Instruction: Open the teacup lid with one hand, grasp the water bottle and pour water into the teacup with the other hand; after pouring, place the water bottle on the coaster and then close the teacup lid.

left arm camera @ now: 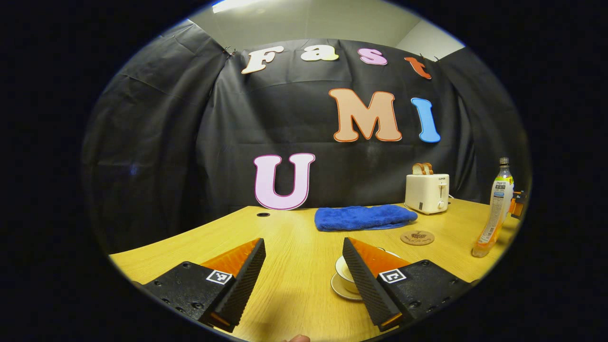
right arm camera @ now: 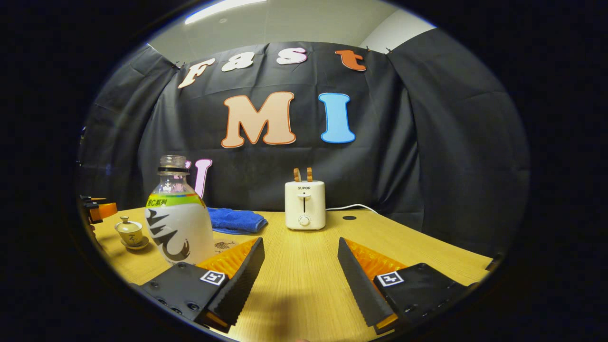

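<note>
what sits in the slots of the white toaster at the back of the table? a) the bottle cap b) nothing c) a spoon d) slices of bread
d: two browned bread slices stick up out of the top of the toaster, which stands beside the blue towel in the left gripper view.

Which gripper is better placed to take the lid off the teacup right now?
Left, probably. In the left gripper view the teacup sits on the table right behind one finger of the open left gripper. The open right gripper has the water bottle beside it and the cup farther off.
</note>
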